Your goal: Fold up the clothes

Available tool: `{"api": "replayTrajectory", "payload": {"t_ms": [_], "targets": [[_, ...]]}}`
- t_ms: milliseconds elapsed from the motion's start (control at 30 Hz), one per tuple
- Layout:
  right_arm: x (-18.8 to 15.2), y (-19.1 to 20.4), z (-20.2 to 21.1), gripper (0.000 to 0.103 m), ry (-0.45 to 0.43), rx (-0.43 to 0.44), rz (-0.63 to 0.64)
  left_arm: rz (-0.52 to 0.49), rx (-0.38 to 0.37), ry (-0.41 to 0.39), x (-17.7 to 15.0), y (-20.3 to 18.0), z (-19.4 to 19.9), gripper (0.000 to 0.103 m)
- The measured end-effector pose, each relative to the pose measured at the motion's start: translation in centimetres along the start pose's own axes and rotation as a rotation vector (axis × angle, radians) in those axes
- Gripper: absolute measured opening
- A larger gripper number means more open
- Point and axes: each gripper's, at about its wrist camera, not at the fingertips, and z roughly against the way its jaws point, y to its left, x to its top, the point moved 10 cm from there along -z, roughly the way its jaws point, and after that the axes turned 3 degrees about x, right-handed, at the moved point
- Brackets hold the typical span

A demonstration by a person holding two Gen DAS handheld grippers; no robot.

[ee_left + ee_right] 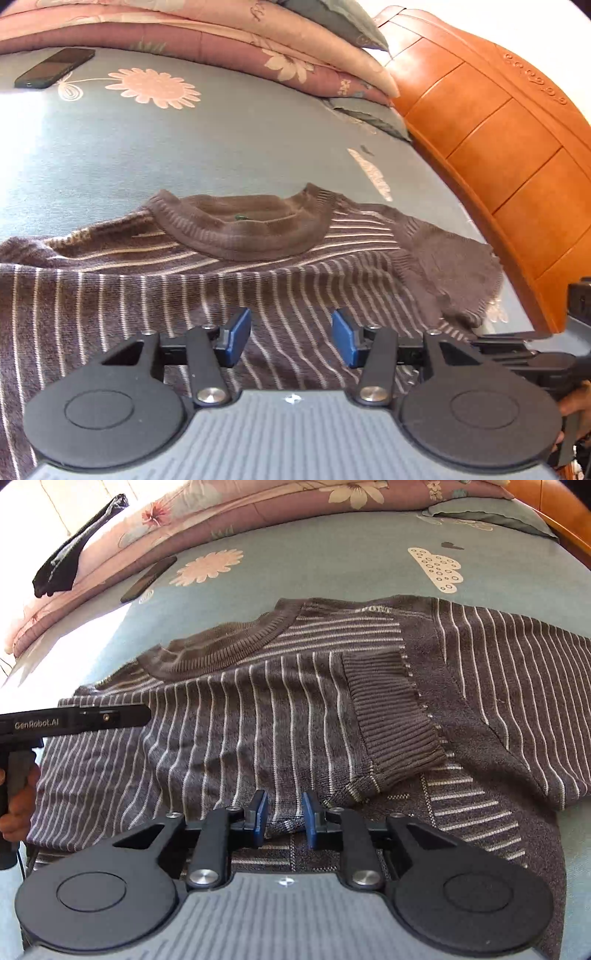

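- Sweater [295, 709]: brown knit with thin pale stripes, spread on the bed sheet [184, 147]. The ribbed collar [243, 229] points toward the folded quilts. One sleeve is folded across the chest, and its ribbed cuff [391, 723] lies on the striped front.
- Left gripper [291, 336]: jaws stand moderately apart above the striped body of the sweater. Blue pads [236, 332] are clear of each other, with no cloth pinched between them; the fabric shows in the gap behind them.
- Right gripper [284, 818]: jaws stand at a narrow gap just below the folded cuff. Striped fabric shows between the blue pads [260, 816], with a small fold rising into the gap; whether the pads press on it cannot be told.
- Hand [16, 812]: seen at the left edge of the right wrist view, gripping the black handle of the left tool.
- Phone [55, 68]: dark, lying flat on the sheet near the quilts, well apart from the sweater.
- Quilts [184, 33]: pink floral, stacked along the far side of the bed.
- Headboard [498, 147]: orange-brown wood panels, beside the sweater's far shoulder.
- Dark cloth [74, 550]: draped on the quilts.
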Motion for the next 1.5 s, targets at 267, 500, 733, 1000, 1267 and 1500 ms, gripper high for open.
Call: {"api": "replayTrajectory", "payload": {"t_ms": [267,500,733,1000,1267,1500], "targets": [[0.8,-1.8,-1.8,0.028,0.012,-0.061,-0.083,-0.082,0.056,0.056,-3.0,-0.6,-1.7,0.049],[-0.2,-2.1,-1.1,0.031,0.009,-0.056,-0.135,-0.044,0.078,0.028,-2.6,0.3,2.2,0.05],[0.0,-1.2,-2.1,0.041,0.018,-0.089,-0.113,0.015,0.181,0.087,-7.4,3.9,5.1,0.053],[0.3,-1.4,-2.6,0.051,0.017,-0.077,-0.091,0.049,0.193,-0.035,-3.9,4.8,7.4,0.058],[0.2,-1.0,-2.5,0.057,0.016,-0.108,-0.079,0.06,0.31,-0.068,-2.7,10.2,6.0,0.046],[0.1,-1.0,-2.2,0.06,-0.006,-0.088,-0.094,0.059,0.279,-0.057,-2.4,9.4,8.3,0.055]]}}
